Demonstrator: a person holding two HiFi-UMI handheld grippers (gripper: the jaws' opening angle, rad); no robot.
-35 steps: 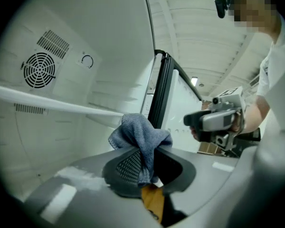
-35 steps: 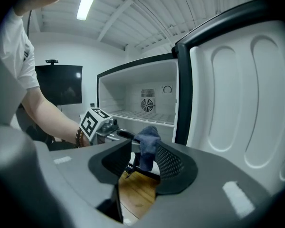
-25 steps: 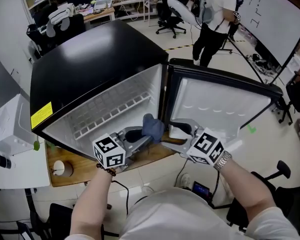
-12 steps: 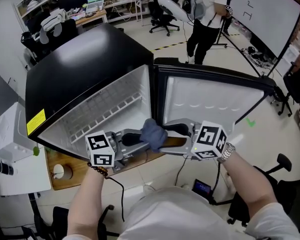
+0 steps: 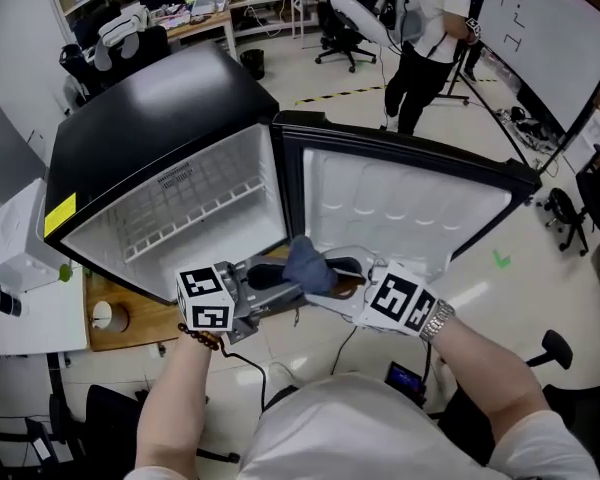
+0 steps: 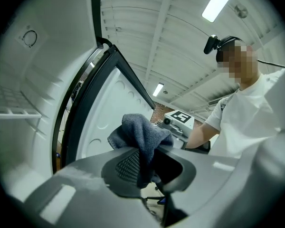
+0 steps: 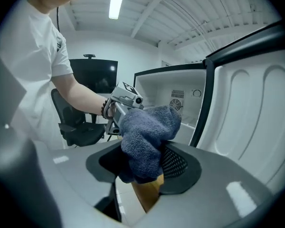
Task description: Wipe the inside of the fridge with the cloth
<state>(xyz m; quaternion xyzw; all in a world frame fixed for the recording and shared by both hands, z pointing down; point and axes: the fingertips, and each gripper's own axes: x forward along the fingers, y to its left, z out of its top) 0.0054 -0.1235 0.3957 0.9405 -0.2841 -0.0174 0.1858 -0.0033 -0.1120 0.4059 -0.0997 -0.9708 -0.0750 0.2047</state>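
A blue-grey cloth [image 5: 305, 261] hangs bunched in front of the open black fridge [image 5: 150, 118]. The fridge's white inside [image 5: 205, 203] holds a wire shelf. My left gripper [image 5: 288, 283] reaches in from the left and is shut on the cloth [image 6: 140, 137], pinching its lower fold. My right gripper [image 5: 332, 268] comes from the right. Its jaws have just been closing around the same cloth [image 7: 149, 132]. The bunch sits between them against the right mesh pad, and the gap is still wide. Both grippers are outside the fridge, by the door hinge.
The fridge door [image 5: 410, 203] stands swung open to the right. A wooden board [image 5: 130, 320] lies under the fridge's near edge, and a white machine [image 5: 20, 258] stands at left. A person [image 5: 430, 28] stands behind, near office chairs and a whiteboard [image 5: 550, 38].
The right gripper has come in from the right until its jaws surround the cloth that the left gripper holds. Both grippers have drifted a little out from the fridge opening.
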